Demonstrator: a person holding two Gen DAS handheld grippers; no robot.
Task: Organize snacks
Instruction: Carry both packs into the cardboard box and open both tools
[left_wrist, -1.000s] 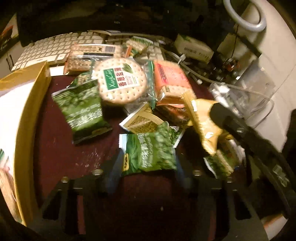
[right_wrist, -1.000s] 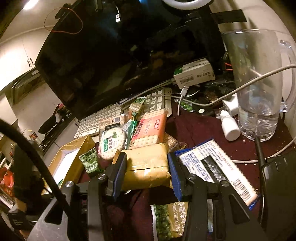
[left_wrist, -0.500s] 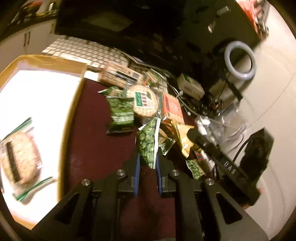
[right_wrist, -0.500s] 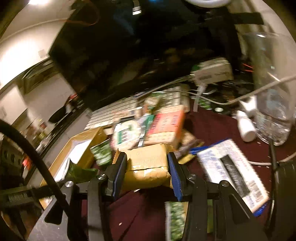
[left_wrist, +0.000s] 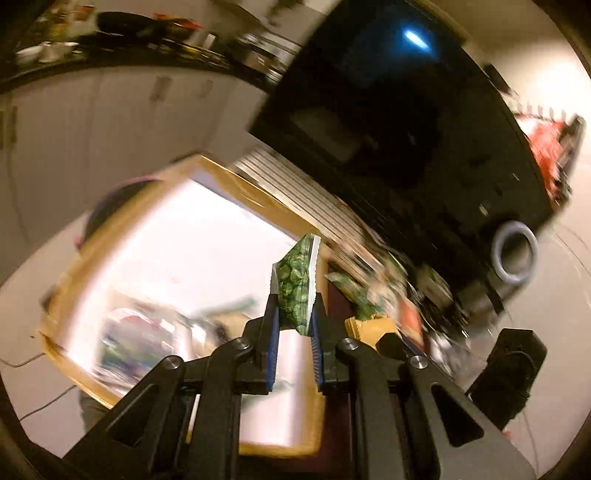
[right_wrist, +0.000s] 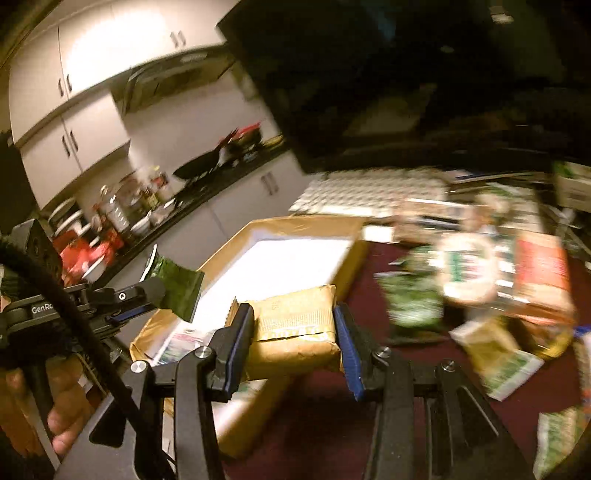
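The small green foil pea packet (left_wrist: 297, 286) stands upright, long axis vertical, pinched in the narrowly closed left gripper (left_wrist: 293, 325) above the shallow gold-rimmed white tray (left_wrist: 258, 199); the yellow-brown paper-wrapped snack block (right_wrist: 295, 328) lies crosswise, clamped in the half-spread right gripper (right_wrist: 293, 332) at the tray's corner; remaining snacks blurred.
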